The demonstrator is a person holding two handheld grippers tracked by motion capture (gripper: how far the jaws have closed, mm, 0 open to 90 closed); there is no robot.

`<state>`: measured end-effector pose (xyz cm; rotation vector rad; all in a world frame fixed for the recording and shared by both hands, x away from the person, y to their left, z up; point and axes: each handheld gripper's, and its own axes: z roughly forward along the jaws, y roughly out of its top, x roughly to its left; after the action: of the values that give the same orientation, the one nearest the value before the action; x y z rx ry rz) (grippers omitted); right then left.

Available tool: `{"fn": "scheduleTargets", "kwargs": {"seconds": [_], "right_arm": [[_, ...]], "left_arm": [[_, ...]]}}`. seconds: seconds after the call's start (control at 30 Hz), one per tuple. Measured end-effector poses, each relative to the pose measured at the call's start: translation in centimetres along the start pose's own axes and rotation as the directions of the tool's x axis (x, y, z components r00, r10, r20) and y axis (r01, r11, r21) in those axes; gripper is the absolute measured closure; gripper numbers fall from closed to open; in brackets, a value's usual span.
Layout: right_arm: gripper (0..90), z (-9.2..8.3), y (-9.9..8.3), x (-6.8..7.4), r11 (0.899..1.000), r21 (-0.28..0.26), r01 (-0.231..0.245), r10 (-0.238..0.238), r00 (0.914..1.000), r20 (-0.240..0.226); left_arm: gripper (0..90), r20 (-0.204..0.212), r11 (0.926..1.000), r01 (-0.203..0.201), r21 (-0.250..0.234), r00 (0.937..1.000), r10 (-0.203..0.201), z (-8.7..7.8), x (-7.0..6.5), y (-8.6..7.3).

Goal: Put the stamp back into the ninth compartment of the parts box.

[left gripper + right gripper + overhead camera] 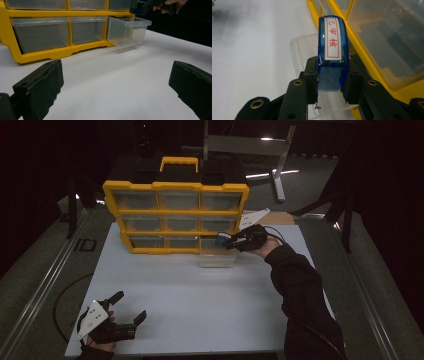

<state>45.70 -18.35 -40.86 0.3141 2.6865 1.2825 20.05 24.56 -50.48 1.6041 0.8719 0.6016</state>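
Right tongs (329,85) pinch blue stamp (332,50) labelled "已审核".

Glossy translucent blue plastic stamp (332,50), matt table (200,295)

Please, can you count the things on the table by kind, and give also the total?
Yellow drawer cabinet: 1
Clear drawers in it: 9, the bottom right drawer pulled out
Blue stamp, held in the right gripper: 1
Grippers, with the left gripper open over the white table: 2
Total: 13
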Motion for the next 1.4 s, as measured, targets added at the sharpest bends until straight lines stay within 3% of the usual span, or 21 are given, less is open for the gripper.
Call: {"fn": "scheduleTargets", "kwargs": {"seconds": [0.37, 0.63, 0.97, 1.4], "right_arm": [[69.4, 1.4, -0.8, -0.1, 0.999, 0.028, -0.035, 0.034, 0.9994, 0.006], [69.3, 2.4, -1.2, -0.5, 0.997, 0.043, -0.070, 0.069, 0.9970, 0.037], [69.2, 3.0, -1.5, -0.9, 0.992, 0.060, -0.115, 0.112, 0.9922, 0.055], [68.2, 3.3, -1.6, -1.0, 0.988, 0.071, -0.139, 0.134, 0.9886, 0.069]], "left_arm": [[0.3, 0.001, 1.0000, 0.002, -0.001, 1.0000, -0.002, 0.0, 0.0, 0.0], [0.3, 0.001, 1.0000, 0.004, 0.001, 1.0000, -0.004, 0.0, 0.0, 0.0], [0.3, 0.003, 1.0000, 0.006, -0.002, 1.0000, -0.006, 0.0, 0.0, 0.0], [0.3, 0.003, 1.0000, 0.008, -0.003, 1.0000, -0.008, 0.0, 0.1, 0.0]]}}
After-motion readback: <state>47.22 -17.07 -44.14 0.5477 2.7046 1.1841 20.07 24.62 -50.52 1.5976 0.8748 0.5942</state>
